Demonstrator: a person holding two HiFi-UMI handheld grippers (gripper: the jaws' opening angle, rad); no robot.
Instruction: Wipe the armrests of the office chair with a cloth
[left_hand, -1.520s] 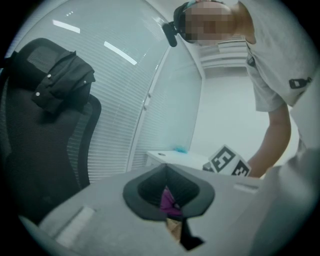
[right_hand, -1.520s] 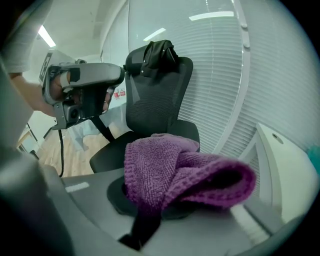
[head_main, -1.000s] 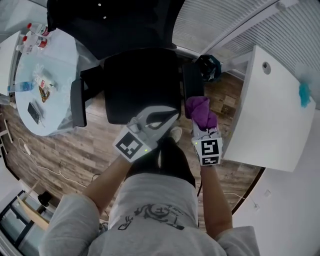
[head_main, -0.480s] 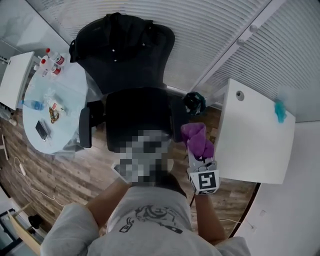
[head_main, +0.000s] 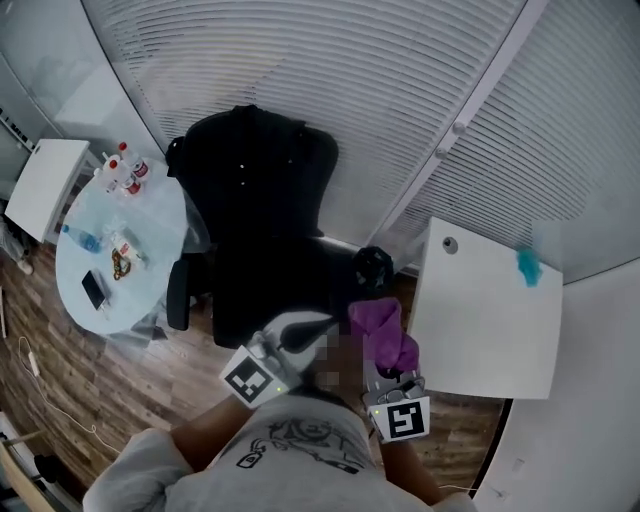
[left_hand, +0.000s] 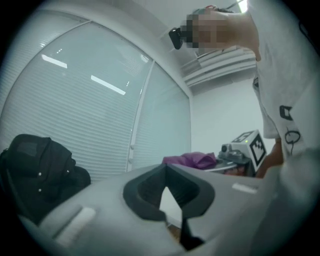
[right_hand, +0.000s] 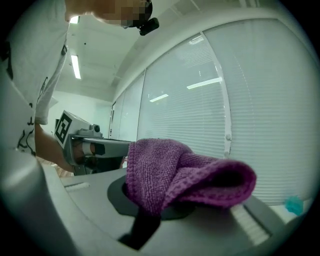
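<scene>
Moved: you drew both grippers back from the office chair (head_main: 260, 200), now centre frame | right gripper (head_main: 388, 368) pinched the purple cloth (head_main: 380, 335), lower centre, beside the seat | left gripper (head_main: 305, 328) jaws pressed together, empty.

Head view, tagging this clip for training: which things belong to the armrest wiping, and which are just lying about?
Job: office chair, its armrest, purple cloth in right gripper.
Lying about: round table, bottles, phone, white desk, teal object.
</scene>
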